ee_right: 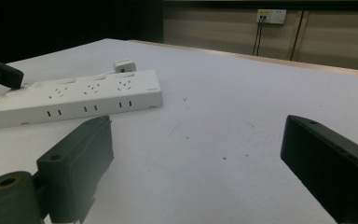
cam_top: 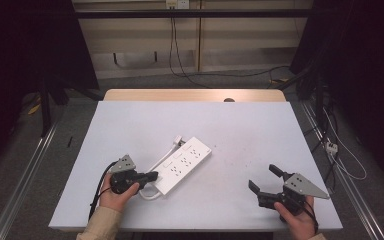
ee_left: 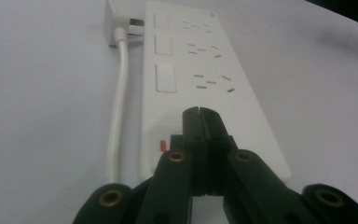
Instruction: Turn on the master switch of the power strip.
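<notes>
White power strip (cam_top: 182, 165): lies flat and slantwise on the grey table (cam_top: 240, 125), left of centre, its white cable (ee_left: 117, 107) running alongside and its plug (cam_top: 178, 140) at the far end. Left gripper (cam_top: 152, 175): jaws fully together with nothing between them, tips over the strip's near end beside a red switch (ee_left: 162, 146). Right gripper (cam_top: 264, 178): jaws spread wide and empty, low over bare table, well apart from the strip.
</notes>
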A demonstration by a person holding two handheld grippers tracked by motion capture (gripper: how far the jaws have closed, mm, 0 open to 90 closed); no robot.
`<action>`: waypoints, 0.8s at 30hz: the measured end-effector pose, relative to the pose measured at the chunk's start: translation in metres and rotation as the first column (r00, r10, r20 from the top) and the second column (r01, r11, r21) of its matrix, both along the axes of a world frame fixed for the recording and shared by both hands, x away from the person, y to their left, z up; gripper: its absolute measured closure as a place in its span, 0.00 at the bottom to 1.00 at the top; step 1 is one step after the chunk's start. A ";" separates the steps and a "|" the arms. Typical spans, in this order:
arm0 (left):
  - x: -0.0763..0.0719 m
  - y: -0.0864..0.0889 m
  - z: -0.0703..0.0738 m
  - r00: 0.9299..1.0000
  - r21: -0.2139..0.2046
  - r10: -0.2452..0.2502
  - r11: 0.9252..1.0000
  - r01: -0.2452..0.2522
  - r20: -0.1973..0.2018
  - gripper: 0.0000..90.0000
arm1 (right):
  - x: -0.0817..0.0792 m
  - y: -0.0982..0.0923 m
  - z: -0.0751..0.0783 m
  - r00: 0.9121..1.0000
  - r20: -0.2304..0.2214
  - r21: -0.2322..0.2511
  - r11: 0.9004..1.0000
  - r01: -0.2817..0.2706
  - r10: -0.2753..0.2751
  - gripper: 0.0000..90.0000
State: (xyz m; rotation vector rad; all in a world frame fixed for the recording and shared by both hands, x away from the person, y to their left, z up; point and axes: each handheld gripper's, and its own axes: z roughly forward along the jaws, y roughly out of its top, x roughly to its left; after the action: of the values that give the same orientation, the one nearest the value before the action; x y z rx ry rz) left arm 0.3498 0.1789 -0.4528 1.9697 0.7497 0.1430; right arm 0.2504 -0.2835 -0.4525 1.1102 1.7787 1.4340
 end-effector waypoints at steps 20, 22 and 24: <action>-0.001 -0.001 0.006 1.000 -0.059 0.014 0.998 -0.014 -0.005 0.70 | 0.001 0.001 0.000 1.000 0.001 -0.005 1.000 -0.005 0.005 0.10; -0.001 -0.002 0.007 1.000 -0.065 0.012 0.998 -0.013 -0.009 0.65 | 0.001 0.001 0.000 1.000 0.002 -0.006 1.000 -0.006 0.006 0.10; -0.001 -0.003 0.007 1.000 -0.061 0.010 0.998 -0.011 -0.008 0.61 | 0.001 0.001 0.000 1.000 0.002 -0.006 1.000 -0.006 0.006 0.10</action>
State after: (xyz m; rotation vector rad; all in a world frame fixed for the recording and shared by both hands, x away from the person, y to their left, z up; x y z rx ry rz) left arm 0.3490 0.1757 -0.4457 1.9100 0.7610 0.1177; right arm 0.2514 -0.2823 -0.4525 1.1011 1.7856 1.4315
